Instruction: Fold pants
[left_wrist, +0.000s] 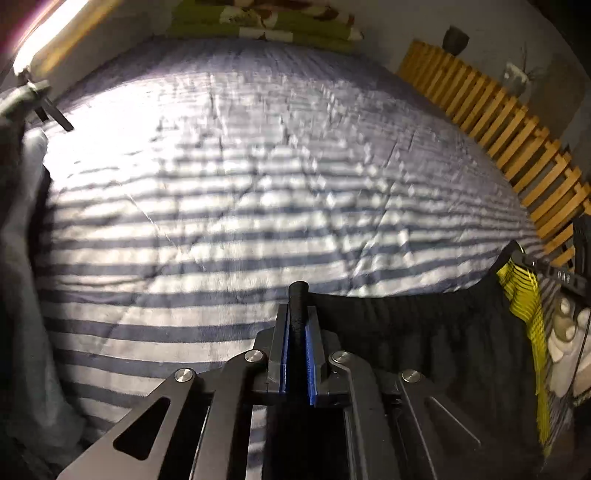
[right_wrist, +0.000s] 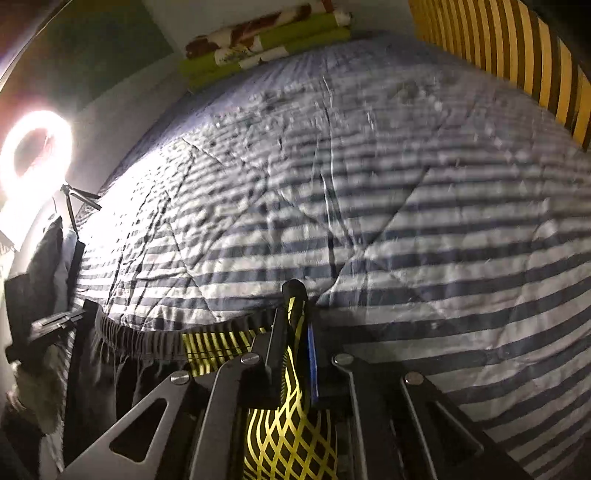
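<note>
Left gripper (left_wrist: 297, 314) pinches black edge of pants (left_wrist: 424, 332), fabric bunched between blue pads. Right gripper (right_wrist: 295, 314) clamps yellow-patterned side panel of same pants. Waistband (right_wrist: 155, 336) stretches taut between both grippers, held above striped quilt (left_wrist: 221, 206) covering bed. Ring light (right_wrist: 35, 147) glows at left; slatted wooden headboard (left_wrist: 498, 122) at right.

Right gripper (right_wrist: 295, 332) clamping pants (right_wrist: 155, 339) waistband, yellow-patterned panel, striped quilt (right_wrist: 443, 221), probably ring light (right_wrist: 35, 147)
</note>
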